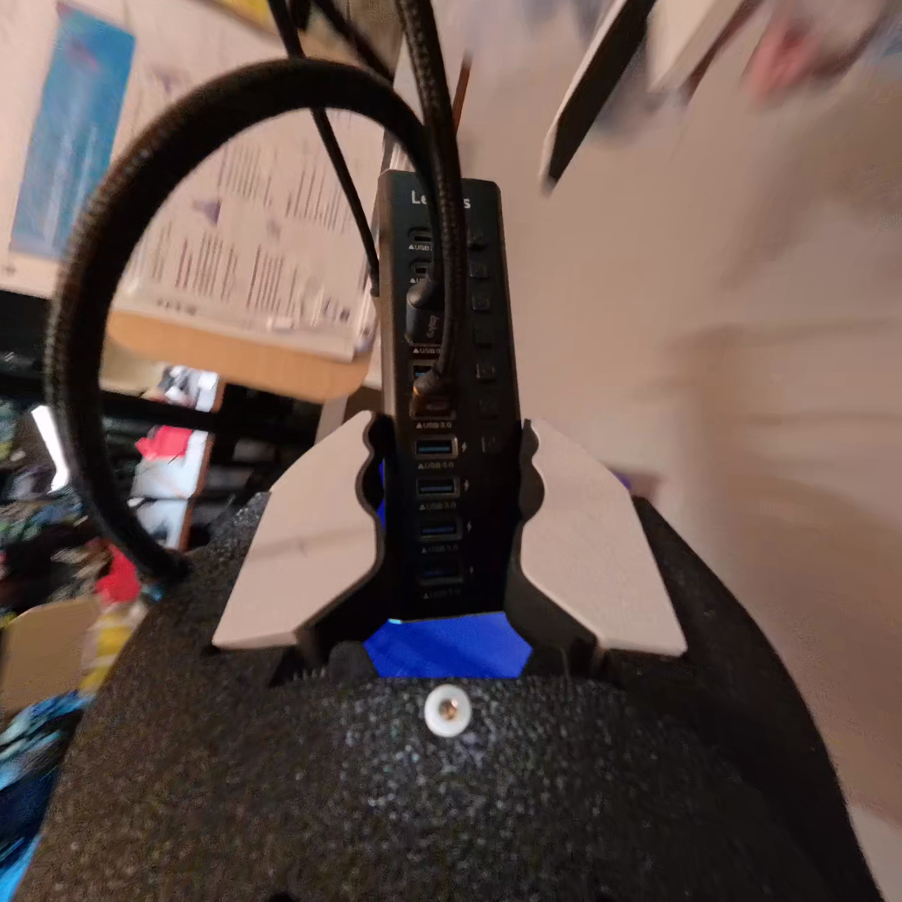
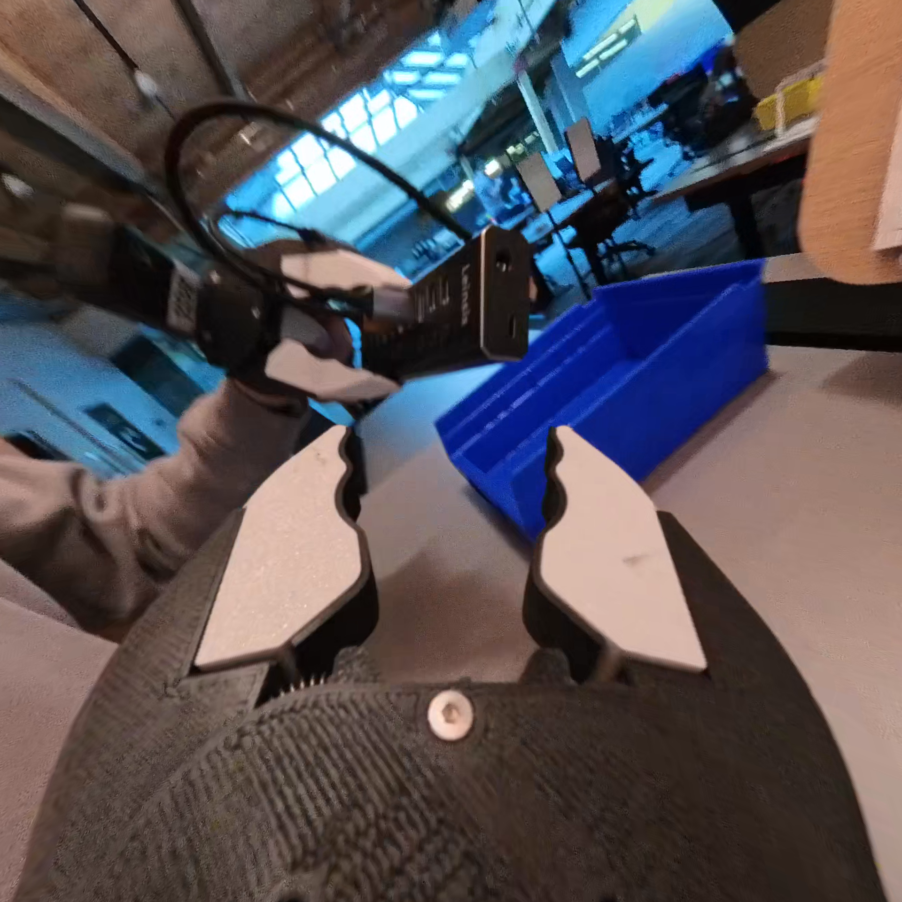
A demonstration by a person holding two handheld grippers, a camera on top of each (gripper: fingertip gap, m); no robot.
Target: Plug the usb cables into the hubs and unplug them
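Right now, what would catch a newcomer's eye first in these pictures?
First, the black USB hub clamped between the left gripper's fingers and held in the air, with black cables plugged into its upper ports. Next, the bright blue bin on the grey table, beyond the open, empty right gripper.

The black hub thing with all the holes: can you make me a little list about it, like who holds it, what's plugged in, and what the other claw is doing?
held by: left gripper, shut on the USB hub
hub position: lifted off the grey table
plugged in: two black cables, in upper ports
free ports: four blue ones nearest the gripper
right gripper: open, holding nothing
nearby: blue bin on the table
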